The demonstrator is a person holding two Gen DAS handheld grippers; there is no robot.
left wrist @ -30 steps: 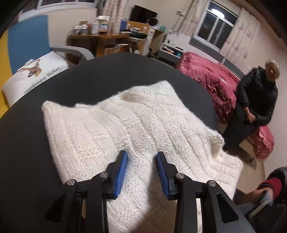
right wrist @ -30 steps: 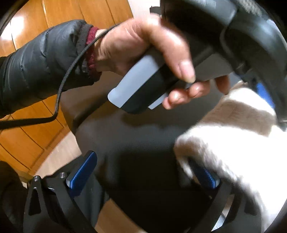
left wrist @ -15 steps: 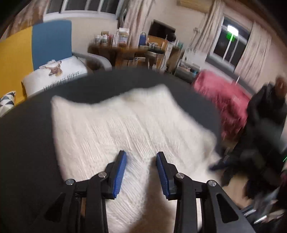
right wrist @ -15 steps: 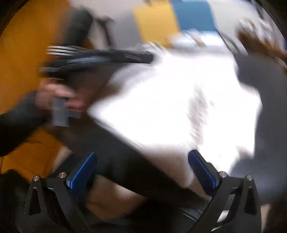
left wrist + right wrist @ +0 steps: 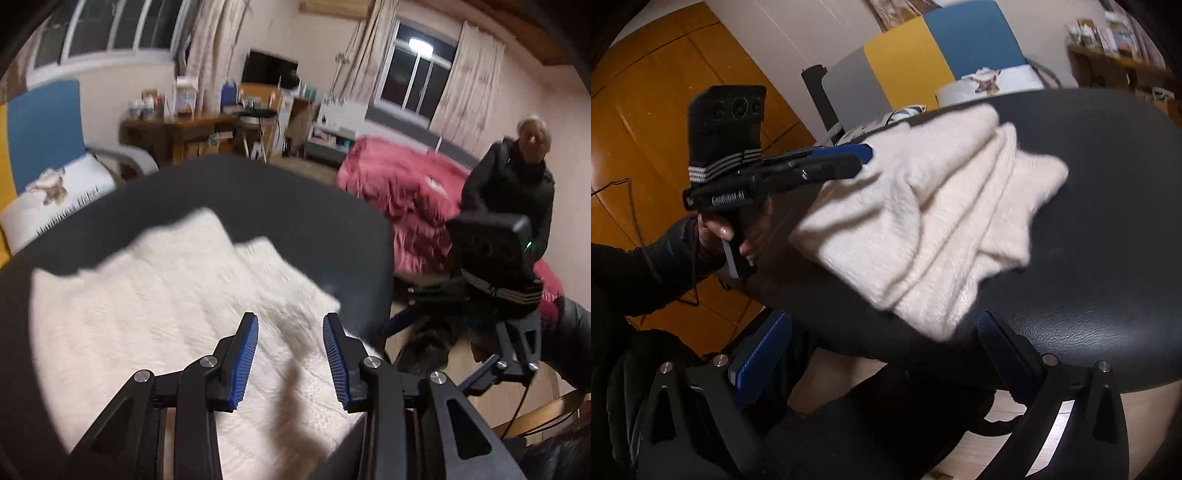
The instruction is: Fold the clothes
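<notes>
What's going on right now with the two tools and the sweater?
Left tool open above sweater. Right tool open at table edge, empty. Sweater folded, nothing in the way.

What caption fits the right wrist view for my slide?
Folded cream knitted sweater on round black table; open left gripper at its edge, open right gripper empty.

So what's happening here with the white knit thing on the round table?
A person is folding a white sweater on a black round table, holding a two-finger tool in each hand. The sweater lies bunched in folded layers. The left tool hovers open just above it, gripping nothing. The right tool sits wide open at the table's near edge, also empty.
</notes>
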